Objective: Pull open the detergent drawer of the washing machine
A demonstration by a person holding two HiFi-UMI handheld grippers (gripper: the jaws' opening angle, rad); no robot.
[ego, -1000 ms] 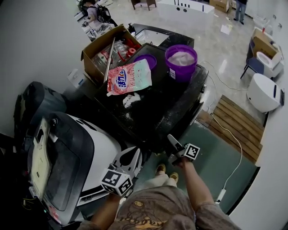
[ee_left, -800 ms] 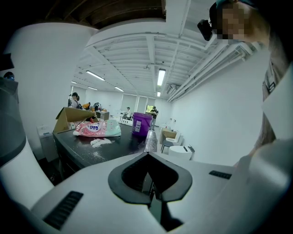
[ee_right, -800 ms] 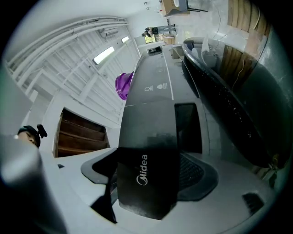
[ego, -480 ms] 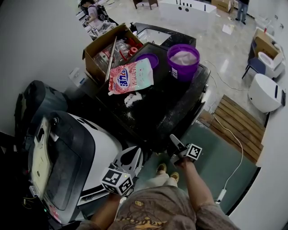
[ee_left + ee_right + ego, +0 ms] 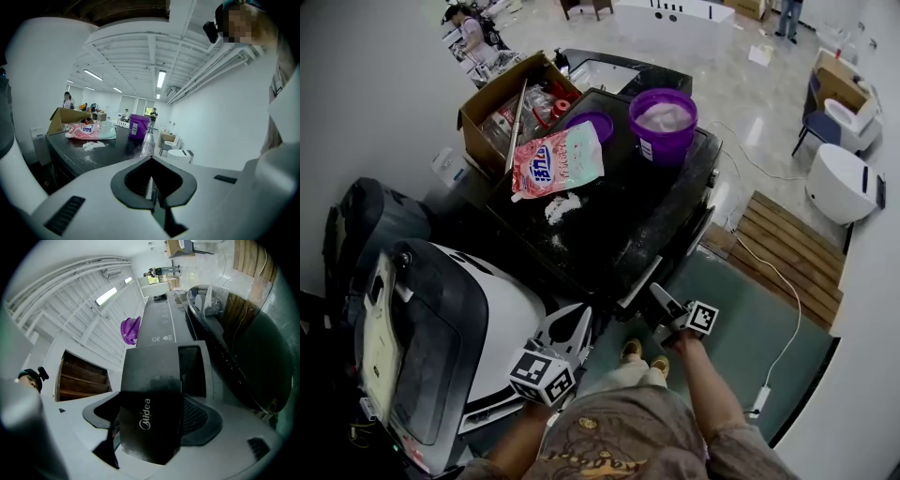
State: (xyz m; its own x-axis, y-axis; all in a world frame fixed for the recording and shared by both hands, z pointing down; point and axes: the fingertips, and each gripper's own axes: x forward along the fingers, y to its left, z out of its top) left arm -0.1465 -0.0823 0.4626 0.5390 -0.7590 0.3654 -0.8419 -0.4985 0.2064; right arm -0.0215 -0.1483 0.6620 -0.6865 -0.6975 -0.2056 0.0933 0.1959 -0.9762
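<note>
1. I hold two tongs: one left gripper [image 5: 567, 319] and one right gripper [image 5: 659, 295].
2. Two marker cubes [image 5: 542, 375], one on each gripper.
3. One black washing machine [image 5: 619, 225], with one detergent drawer [image 5: 150, 399].
4. Two purple containers: one bucket [image 5: 663, 125] and one shallow tub [image 5: 592, 124].
5. One pink detergent bag [image 5: 558, 161].
6. One patch of spilled white powder [image 5: 551, 208].
7. One open cardboard box [image 5: 487, 103].
8. One slatted wooden platform [image 5: 787, 253].
9. Two people far off: one person [image 5: 471, 28], and a second [image 5: 787, 19].

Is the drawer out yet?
Looks partly out: the drawer stands clear of the machine's front, clamped in the right gripper.
</note>
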